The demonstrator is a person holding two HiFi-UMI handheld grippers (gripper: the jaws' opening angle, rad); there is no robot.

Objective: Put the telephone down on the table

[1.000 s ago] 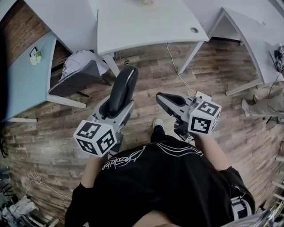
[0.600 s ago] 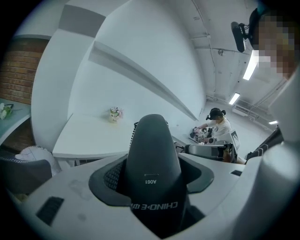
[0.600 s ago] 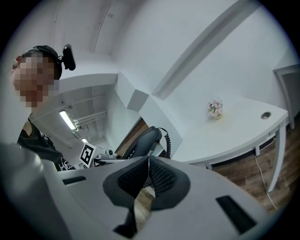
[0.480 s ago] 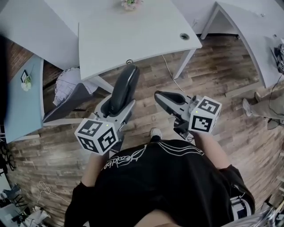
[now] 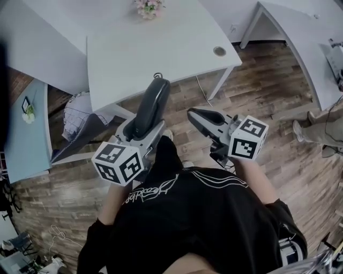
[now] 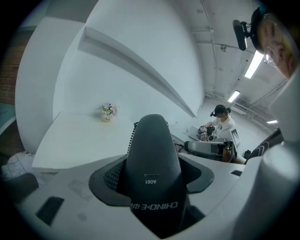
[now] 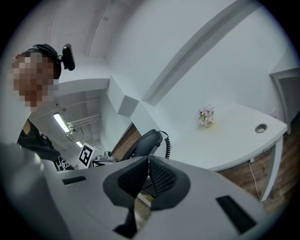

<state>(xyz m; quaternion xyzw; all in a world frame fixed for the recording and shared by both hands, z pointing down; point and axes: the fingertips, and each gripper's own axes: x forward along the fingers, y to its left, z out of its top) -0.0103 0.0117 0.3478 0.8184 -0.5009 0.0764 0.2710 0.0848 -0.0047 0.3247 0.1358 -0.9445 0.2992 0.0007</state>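
Note:
A black telephone handset (image 5: 150, 105) stands upright in my left gripper (image 5: 142, 128), whose jaws are shut on its lower half. It hovers over the wooden floor just before the front edge of the white table (image 5: 161, 48). In the left gripper view the handset (image 6: 152, 164) fills the gap between the pads, with the table (image 6: 70, 140) beyond. My right gripper (image 5: 194, 114) is at the same height to the right, shut and empty. In the right gripper view its jaws (image 7: 149, 176) meet; the handset (image 7: 145, 143) and its coiled cord (image 7: 167, 145) show behind them.
A small flower pot (image 5: 148, 7) stands at the table's far side, and a cable hole (image 5: 220, 51) sits near its right corner. A blue desk (image 5: 24, 134) and a grey chair (image 5: 80, 118) are on the left, another white desk (image 5: 300, 32) on the right. A person (image 5: 321, 126) is at the right edge.
The person has stepped toward the white table, so it is nearer and fuller in view. Both grippers keep their pose; the left still holds the handset.

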